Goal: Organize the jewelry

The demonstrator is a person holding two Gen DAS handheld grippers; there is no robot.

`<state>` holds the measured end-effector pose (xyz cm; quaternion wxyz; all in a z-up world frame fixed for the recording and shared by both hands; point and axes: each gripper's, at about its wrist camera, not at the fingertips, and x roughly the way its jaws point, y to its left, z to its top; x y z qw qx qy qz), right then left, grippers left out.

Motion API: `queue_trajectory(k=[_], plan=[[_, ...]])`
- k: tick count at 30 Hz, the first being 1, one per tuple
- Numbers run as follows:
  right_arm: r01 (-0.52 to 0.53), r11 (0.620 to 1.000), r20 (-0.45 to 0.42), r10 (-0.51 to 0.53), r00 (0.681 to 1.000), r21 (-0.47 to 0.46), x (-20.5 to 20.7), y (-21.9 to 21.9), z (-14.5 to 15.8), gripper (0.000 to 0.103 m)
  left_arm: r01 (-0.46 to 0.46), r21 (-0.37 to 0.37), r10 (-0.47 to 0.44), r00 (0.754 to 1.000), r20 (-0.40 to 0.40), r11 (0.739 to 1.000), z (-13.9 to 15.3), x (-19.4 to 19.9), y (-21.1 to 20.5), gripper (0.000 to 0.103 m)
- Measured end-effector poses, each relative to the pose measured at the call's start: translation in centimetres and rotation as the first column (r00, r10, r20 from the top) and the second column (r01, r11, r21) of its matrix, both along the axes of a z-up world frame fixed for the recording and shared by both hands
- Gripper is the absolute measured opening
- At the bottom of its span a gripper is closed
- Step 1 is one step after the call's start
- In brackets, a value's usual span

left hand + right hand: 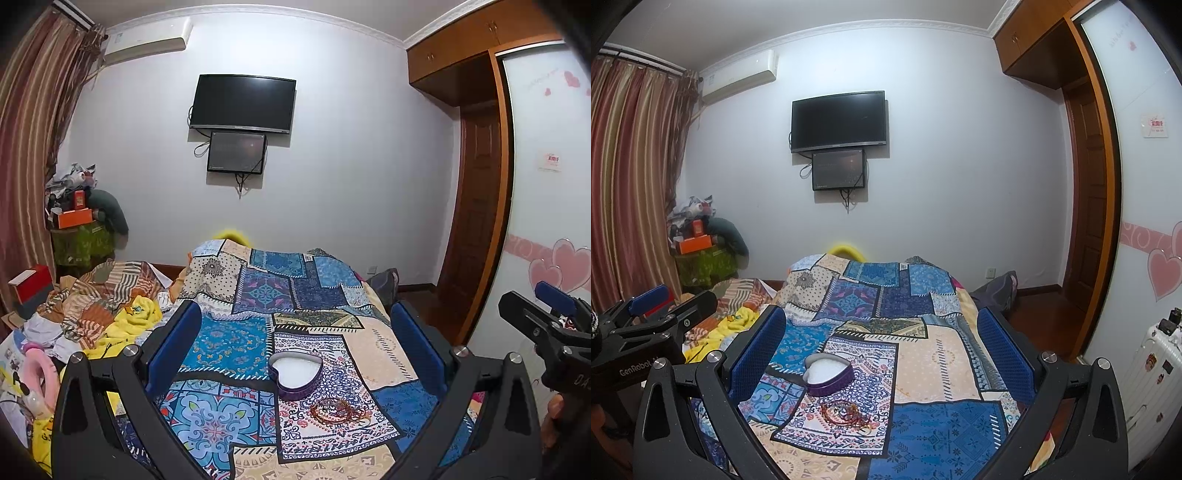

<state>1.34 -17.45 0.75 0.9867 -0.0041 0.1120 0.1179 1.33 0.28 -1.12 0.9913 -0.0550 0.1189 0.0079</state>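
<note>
A purple heart-shaped box (295, 374) with a white lining sits open on the patchwork quilt (229, 339). Just in front of it lies a tangled pile of bracelets and chains (338, 408), reddish and gold. My left gripper (295, 310) hovers above both, open, nothing between its blue pads (173, 343). From the right wrist view the box (829, 373) and the jewelry pile (849, 411) lie left of centre, under my right gripper (881, 314), which is open and empty too. Each gripper shows at the edge of the other's view.
The quilt (934, 362) covers a bed. Crumpled clothes and a yellow towel (133, 314) crowd its left side. A wardrobe (476, 206) stands on the right, with a white suitcase (1156, 354) near it. A TV (242, 103) hangs on the far wall.
</note>
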Motion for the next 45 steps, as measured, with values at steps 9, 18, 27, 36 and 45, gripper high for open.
queue_trajectory(k=[9,18,27,36,45], plan=[[0.0,1.0,-0.026,0.0,1.0,-0.005,1.0,0.0,-0.7,0.103,0.002,-0.004,-0.003,1.0,-0.022,1.0,-0.6,0.9,0.2,0.103],[0.026,0.999,-0.127,-0.029,0.992,-0.028,3.9,-0.2,-3.5,0.103,-0.005,-0.002,0.005,0.993,-0.117,1.0,-3.1,4.4,0.6,0.103],[0.049,0.994,-0.314,-0.078,0.946,-0.099,8.3,-0.9,-9.0,0.103,0.015,-0.005,-0.015,0.956,-0.294,1.0,-8.3,9.2,1.3,0.096],[-0.015,0.985,-0.463,-0.067,0.884,-0.171,11.8,-0.5,-13.4,0.103,0.083,0.006,-0.069,0.867,-0.494,0.997,-14.8,13.4,0.5,0.07],[-0.129,0.984,-0.553,0.039,0.832,-0.125,14.3,0.0,-15.8,0.08,0.158,-0.101,-0.187,0.774,-0.605,0.982,-18.4,15.7,-0.7,0.046]])
